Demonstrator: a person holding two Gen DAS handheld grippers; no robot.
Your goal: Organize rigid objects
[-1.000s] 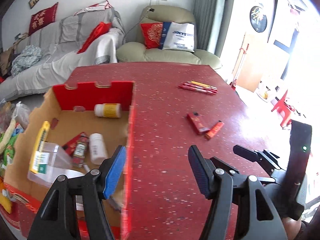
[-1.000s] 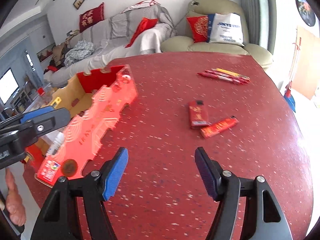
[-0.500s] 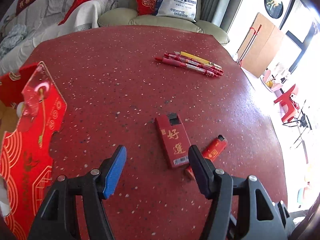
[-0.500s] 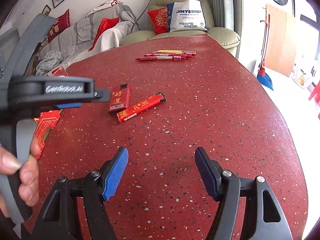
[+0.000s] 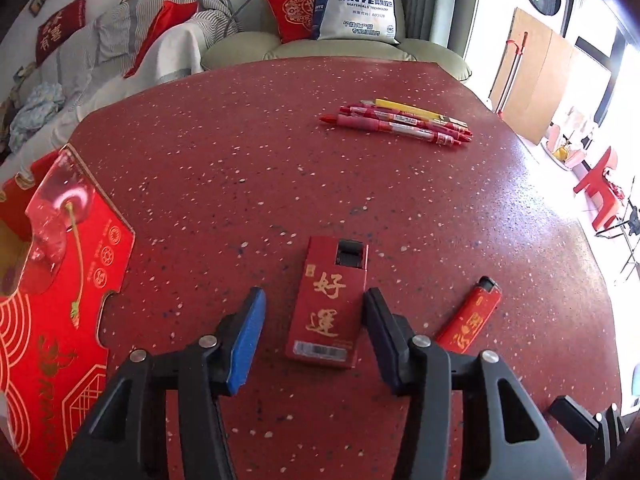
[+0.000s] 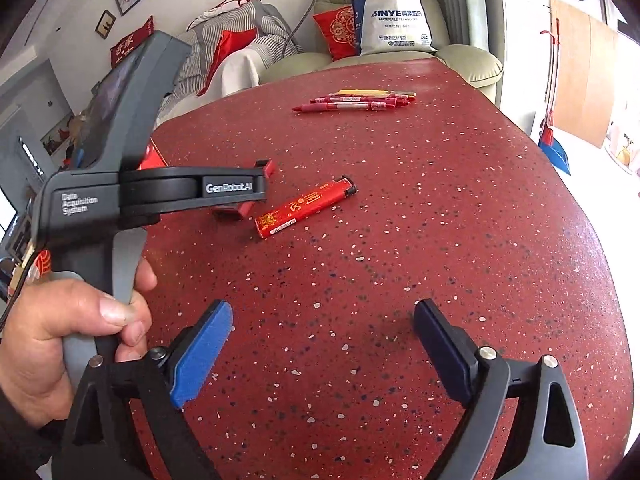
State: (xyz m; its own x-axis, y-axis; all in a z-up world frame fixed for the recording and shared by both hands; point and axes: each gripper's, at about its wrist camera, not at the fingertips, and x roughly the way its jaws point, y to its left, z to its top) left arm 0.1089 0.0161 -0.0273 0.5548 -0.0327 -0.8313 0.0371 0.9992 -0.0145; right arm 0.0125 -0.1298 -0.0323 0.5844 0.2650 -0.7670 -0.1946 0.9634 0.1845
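A flat red box with gold characters (image 5: 330, 304) lies on the red speckled table (image 5: 280, 168). My left gripper (image 5: 314, 320) is open and straddles it, one finger on each side, not closed on it. A red lighter (image 5: 470, 320) lies just to its right; it also shows in the right wrist view (image 6: 306, 208). Several red and yellow pens (image 5: 400, 122) lie at the far side. My right gripper (image 6: 320, 344) is open and empty above bare table. In the right wrist view the left gripper's body (image 6: 160, 192) hides most of the red box (image 6: 244, 208).
A red cardboard carton flap with a cherry print (image 5: 52, 300) stands at the table's left edge. A sofa and an armchair with cushions (image 5: 344, 12) are beyond the table. The table's right edge drops to the floor (image 6: 600, 168).
My left gripper has swung from over the carton to the right and come down around the red box. My right gripper has moved right and drawn back.
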